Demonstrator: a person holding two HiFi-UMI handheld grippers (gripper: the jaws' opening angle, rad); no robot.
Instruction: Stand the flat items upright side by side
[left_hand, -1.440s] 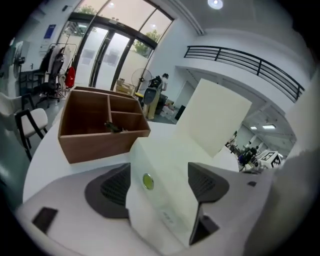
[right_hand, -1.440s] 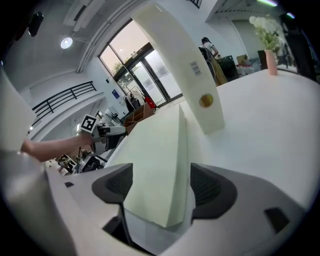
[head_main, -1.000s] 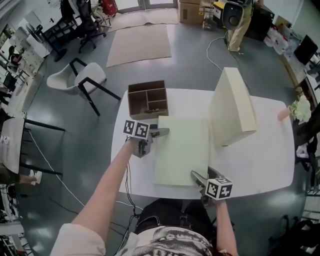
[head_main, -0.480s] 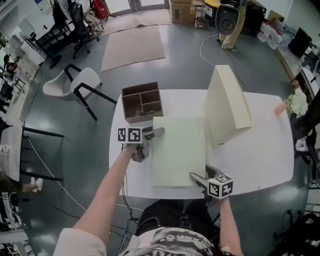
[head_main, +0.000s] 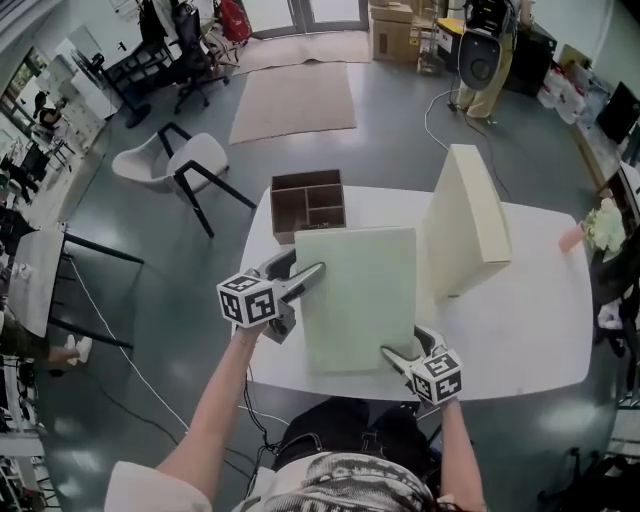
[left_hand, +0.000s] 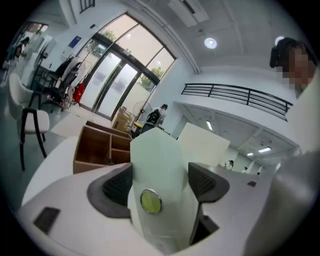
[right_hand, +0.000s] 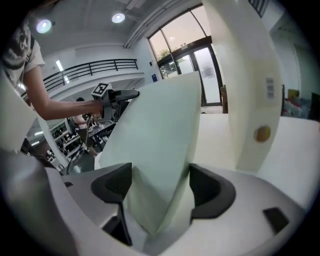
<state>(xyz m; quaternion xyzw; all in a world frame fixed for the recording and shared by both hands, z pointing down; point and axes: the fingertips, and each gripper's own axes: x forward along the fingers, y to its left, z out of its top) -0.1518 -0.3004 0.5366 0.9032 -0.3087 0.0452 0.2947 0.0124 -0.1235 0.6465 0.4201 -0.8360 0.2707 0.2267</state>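
A pale green flat box (head_main: 358, 295) is lifted off the white table (head_main: 520, 330) and tilted up. My left gripper (head_main: 297, 283) is shut on its left edge, and the box (left_hand: 160, 170) fills the gap between the dark pads (left_hand: 116, 185). My right gripper (head_main: 400, 357) is shut on its near right corner, where the green box (right_hand: 155, 145) rises between the pads (right_hand: 207, 187). A cream flat box (head_main: 468, 218) stands upright on the table to the right, also seen as a tall slab (right_hand: 250, 85) beside the green one.
A brown wooden organiser (head_main: 308, 204) with compartments sits at the table's far left corner. A pink object (head_main: 570, 237) lies at the far right edge. A white chair (head_main: 170, 160) stands on the floor to the left. A second person's arm with a marker cube (right_hand: 100, 90) shows in the right gripper view.
The green box lay flat on the table a second ago; both grippers have raised its left side and near edge, so it now tilts up toward the upright cream box.
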